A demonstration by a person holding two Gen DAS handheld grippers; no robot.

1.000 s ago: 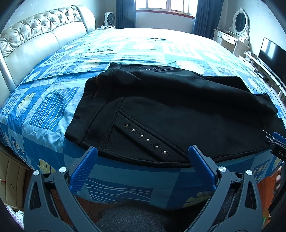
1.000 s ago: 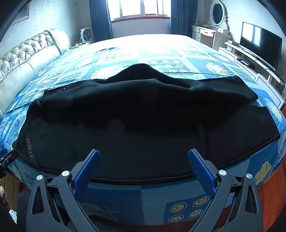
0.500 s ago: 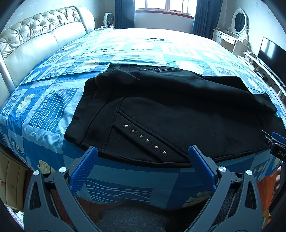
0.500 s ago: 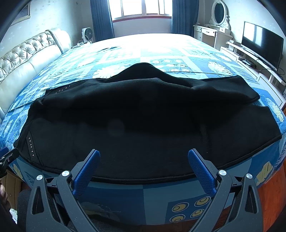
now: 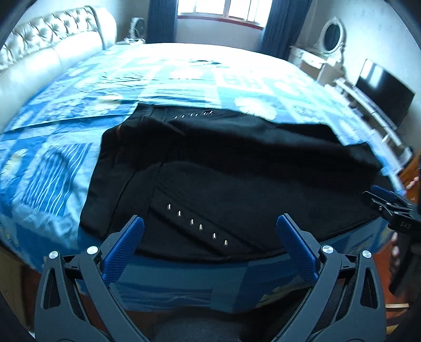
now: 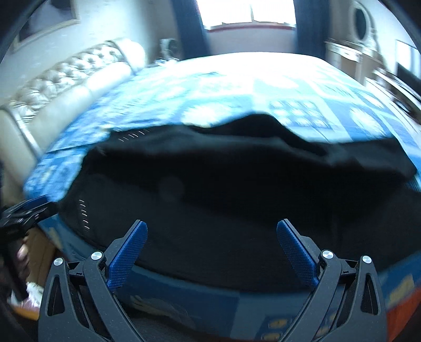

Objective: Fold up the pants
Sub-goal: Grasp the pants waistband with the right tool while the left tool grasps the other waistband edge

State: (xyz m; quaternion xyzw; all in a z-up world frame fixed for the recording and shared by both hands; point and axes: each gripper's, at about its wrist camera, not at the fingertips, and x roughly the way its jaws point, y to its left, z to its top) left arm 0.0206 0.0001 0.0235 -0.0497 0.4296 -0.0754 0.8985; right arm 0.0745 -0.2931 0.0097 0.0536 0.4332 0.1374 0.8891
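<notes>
Black pants (image 5: 236, 184) lie folded lengthwise across the near part of the bed, with a row of metal studs (image 5: 196, 225) by the near hem; they also show in the right wrist view (image 6: 236, 197). My left gripper (image 5: 210, 229) is open and empty just above the near edge of the pants at the studded end. My right gripper (image 6: 211, 234) is open and empty over the near edge further right. Each gripper shows at the edge of the other's view: the right (image 5: 394, 207), the left (image 6: 23, 213).
The bed has a blue patterned cover (image 5: 184, 73) and a padded cream headboard (image 5: 52, 58) at left. A TV (image 5: 384, 92) and a white dresser with mirror (image 5: 331, 39) stand at right. A window (image 5: 223, 10) is at the far wall.
Both grippers have moved forward over the near edge of the pants, and both views are now blurred by motion. Both stay open. The pants have not moved.
</notes>
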